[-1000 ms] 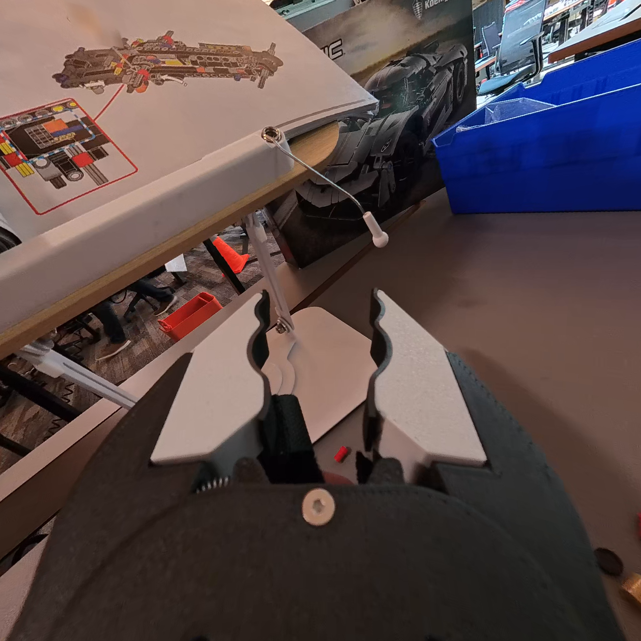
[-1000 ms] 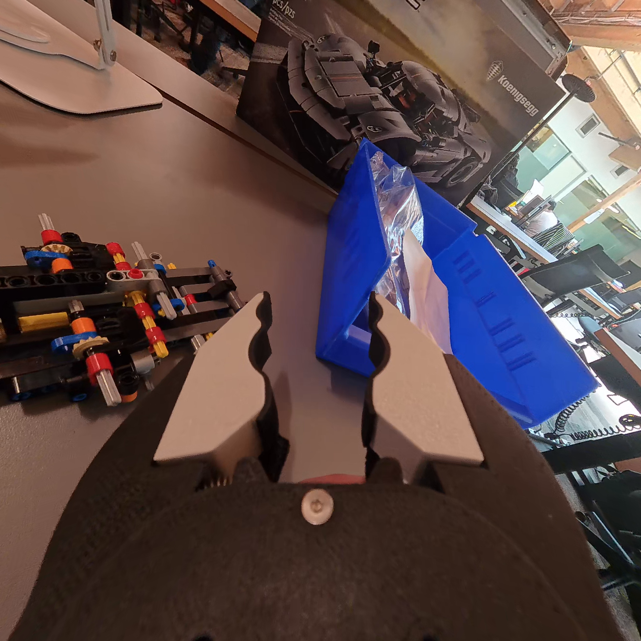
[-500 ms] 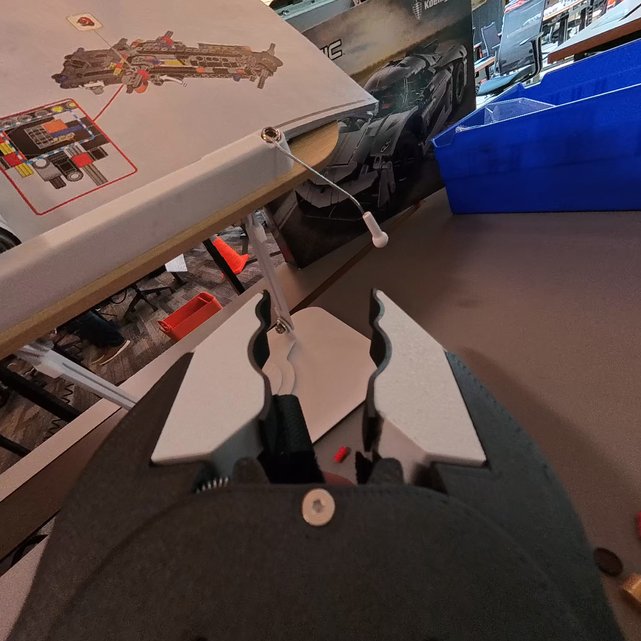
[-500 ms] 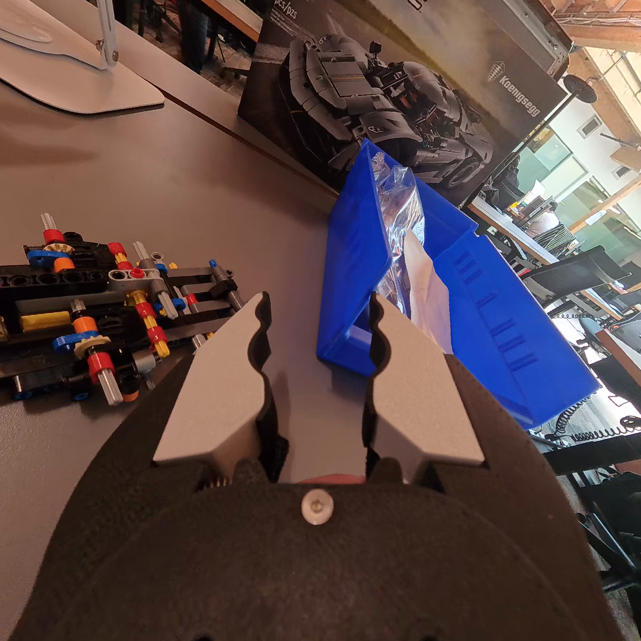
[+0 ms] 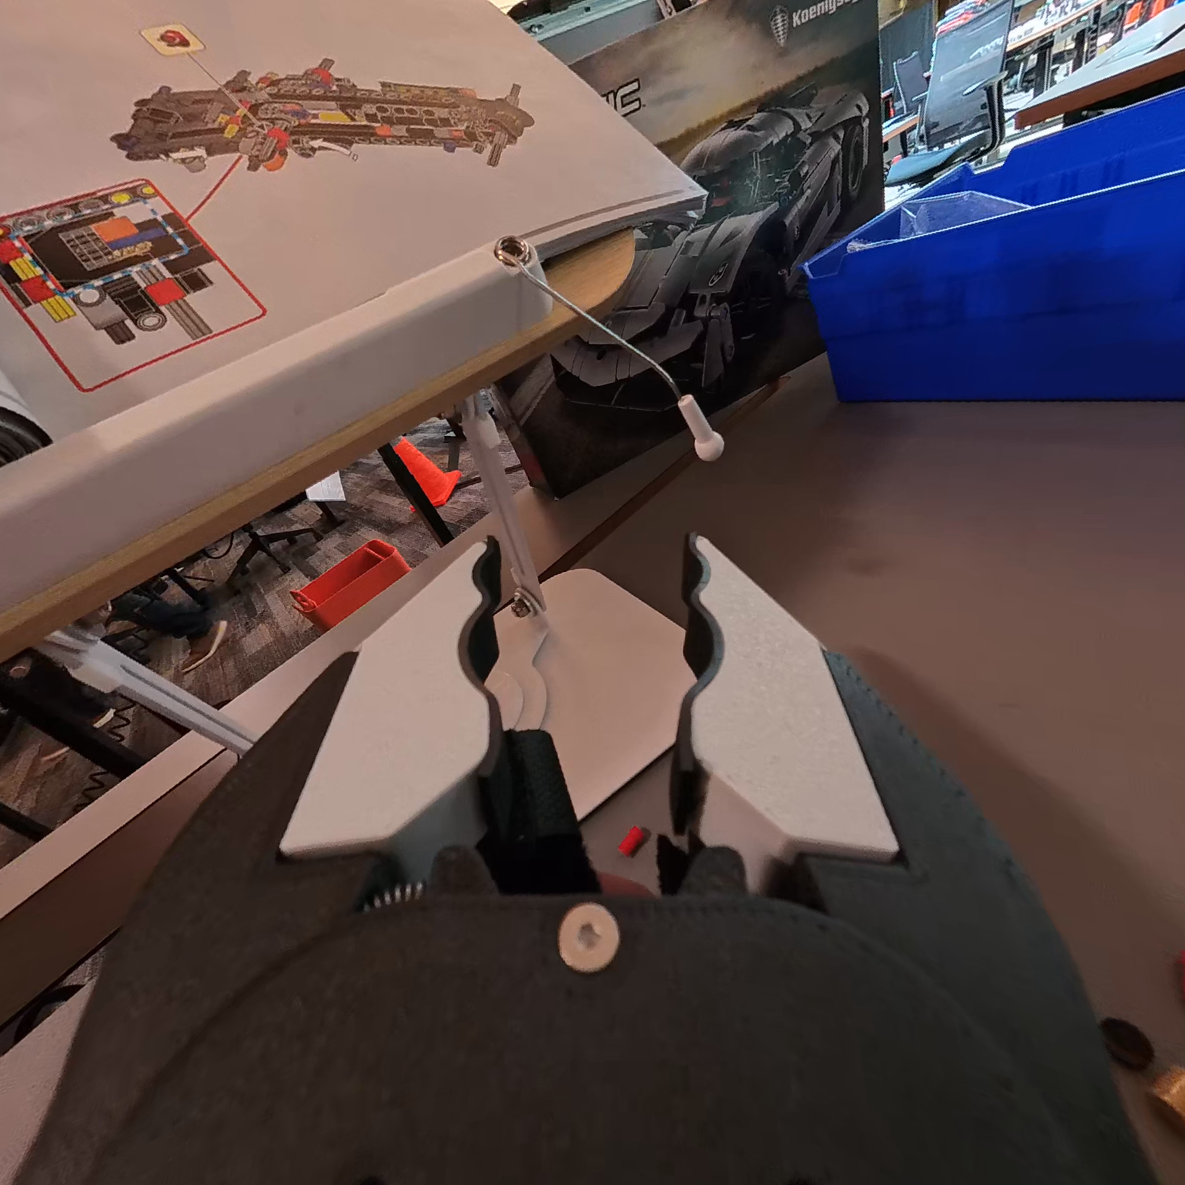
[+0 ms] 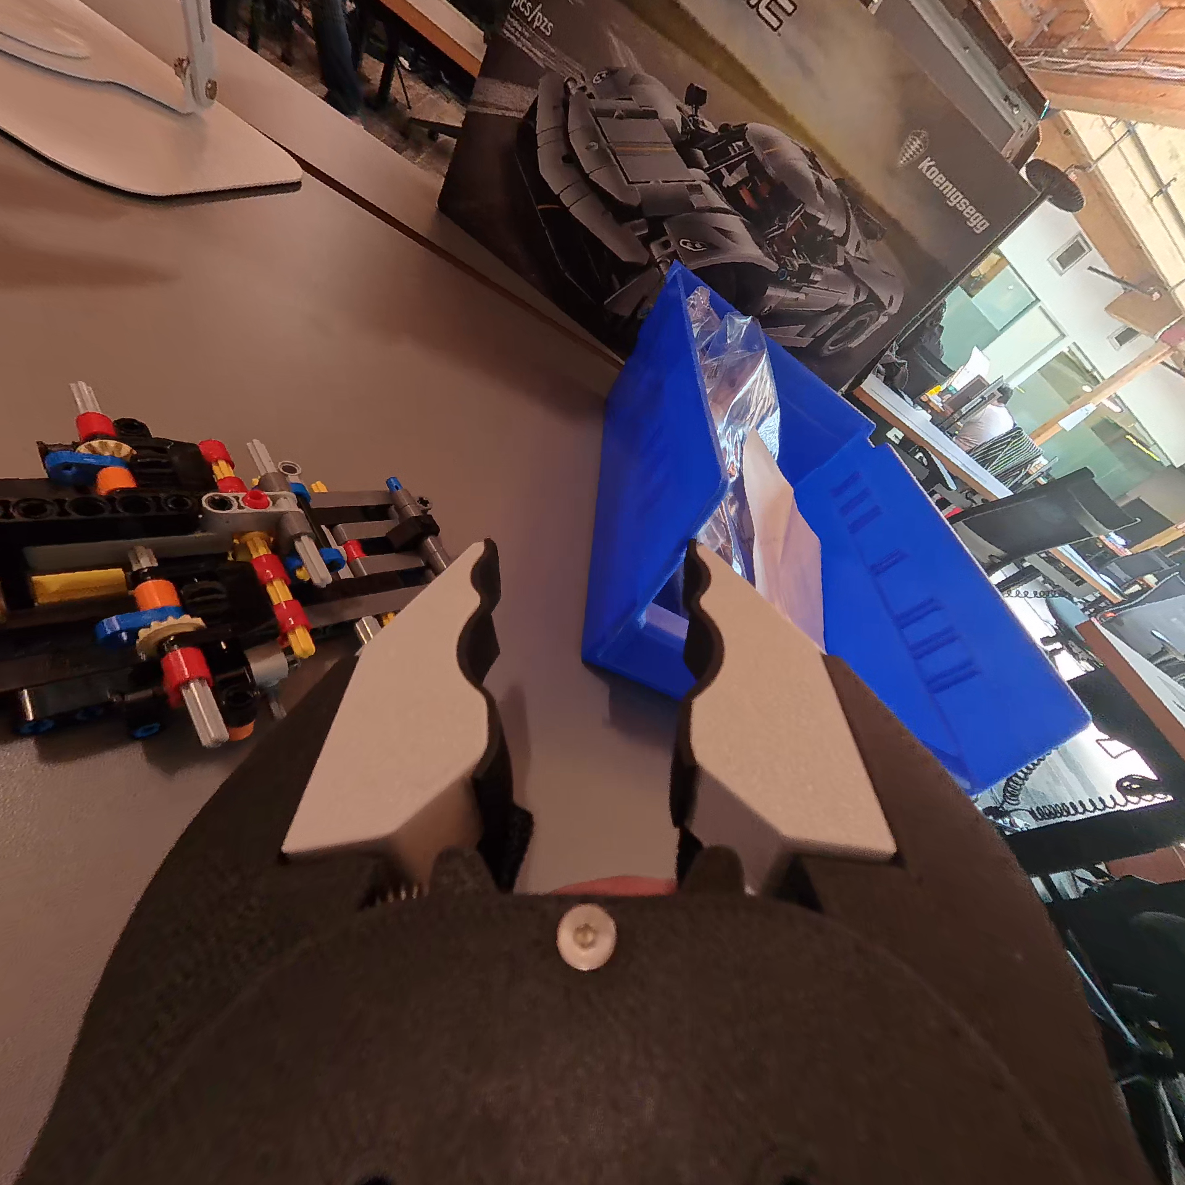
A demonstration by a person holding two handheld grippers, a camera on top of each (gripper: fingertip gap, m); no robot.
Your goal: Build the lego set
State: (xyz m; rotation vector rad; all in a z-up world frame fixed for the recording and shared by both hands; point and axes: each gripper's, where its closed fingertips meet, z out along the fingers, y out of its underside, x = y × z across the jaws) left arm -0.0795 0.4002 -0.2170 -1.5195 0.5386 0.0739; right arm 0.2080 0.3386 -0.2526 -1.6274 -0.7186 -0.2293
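A partly built lego chassis [image 6: 186,577], black beams with red, yellow, blue and orange parts, lies on the grey table at the left of the right wrist view. My right gripper [image 6: 590,564] is open and empty, just right of the chassis and above the table. My left gripper [image 5: 590,564] is open and empty, pointing at the white base of the book stand [image 5: 603,680]. The open instruction booklet [image 5: 269,167] rests on that stand, upper left. A small red piece [image 5: 631,840] lies on the table between the left fingers.
Blue bins [image 5: 1000,301] stand at the back right; one holds clear plastic bags [image 6: 737,449]. The set's box [image 6: 705,167] leans behind them. A dark round piece [image 5: 1126,1042] and a gold piece [image 5: 1170,1090] lie at the left view's lower right. The table edge runs at left. To the small red piece [image 5: 631,840]: left tips about 11 cm, right tips about 30 cm.
The right gripper has crept slightly towards the chassis and bin. The left gripper has tilted a little, showing more of the booklet's top. Both stay open.
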